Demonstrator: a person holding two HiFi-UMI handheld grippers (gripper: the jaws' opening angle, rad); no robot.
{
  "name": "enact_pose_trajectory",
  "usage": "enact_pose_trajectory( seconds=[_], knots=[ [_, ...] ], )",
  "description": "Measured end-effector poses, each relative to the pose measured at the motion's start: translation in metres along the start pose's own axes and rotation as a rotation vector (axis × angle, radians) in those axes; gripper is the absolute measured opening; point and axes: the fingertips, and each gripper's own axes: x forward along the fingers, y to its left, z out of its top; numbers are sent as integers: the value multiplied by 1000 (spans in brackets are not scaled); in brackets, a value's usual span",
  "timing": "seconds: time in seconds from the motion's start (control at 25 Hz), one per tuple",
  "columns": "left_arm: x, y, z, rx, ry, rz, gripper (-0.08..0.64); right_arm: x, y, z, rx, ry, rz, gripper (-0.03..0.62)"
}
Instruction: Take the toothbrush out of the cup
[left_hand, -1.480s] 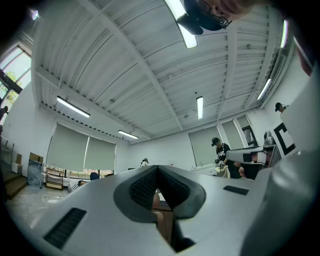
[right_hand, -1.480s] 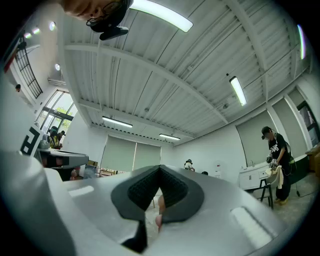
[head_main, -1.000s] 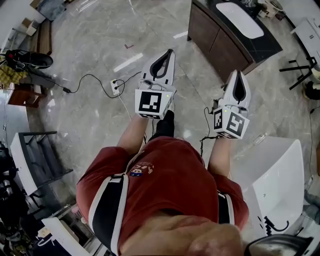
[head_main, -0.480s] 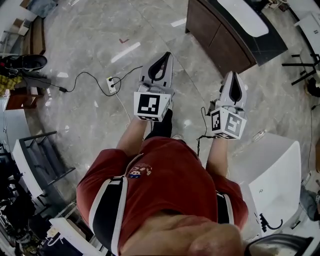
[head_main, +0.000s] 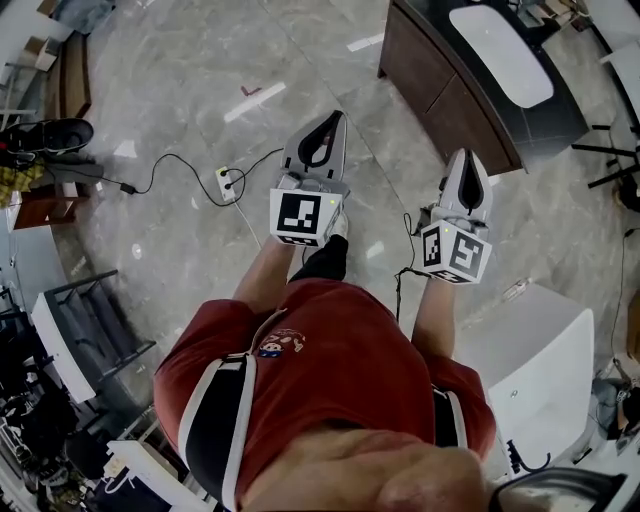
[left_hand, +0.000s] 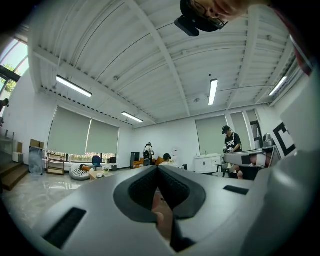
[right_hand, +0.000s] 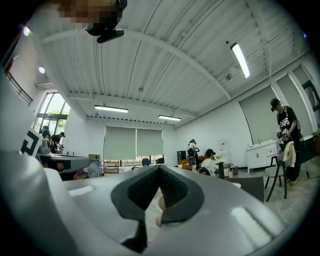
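Note:
No toothbrush or cup shows in any view. In the head view a person in a red shirt holds both grippers out level over a marble floor. The left gripper (head_main: 335, 120) is shut with nothing between its jaws, and so is the right gripper (head_main: 470, 157). In the left gripper view, the left gripper (left_hand: 158, 168) has its dark pads closed together against a large open room. The right gripper view shows the right gripper (right_hand: 160, 168) closed the same way.
A dark cabinet with a white basin (head_main: 470, 90) stands ahead at the right. A power strip with cable (head_main: 226, 180) lies on the floor at the left. A white box (head_main: 540, 370) sits at lower right, with shelving (head_main: 85, 330) at left. People (left_hand: 231, 142) stand far off.
The floor and furniture have shifted in the head view as the person moves across the room. Both grippers stay side by side, level and shut.

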Motion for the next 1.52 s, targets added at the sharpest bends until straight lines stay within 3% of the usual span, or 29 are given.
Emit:
enact_pose_trajectory(
  seconds=[0.6,1.04,1.52],
  knots=[
    [75,76,26,-23,-79,-22,6,103,32,27,-88,-59,-7,11],
    [109,83,46,-18,-137,-64,6,128,22,39,-108,-103,-64,11],
    [174,72,38,11,-122,-100,6,175,-17,25,-76,-112,-93,11]
  ],
)
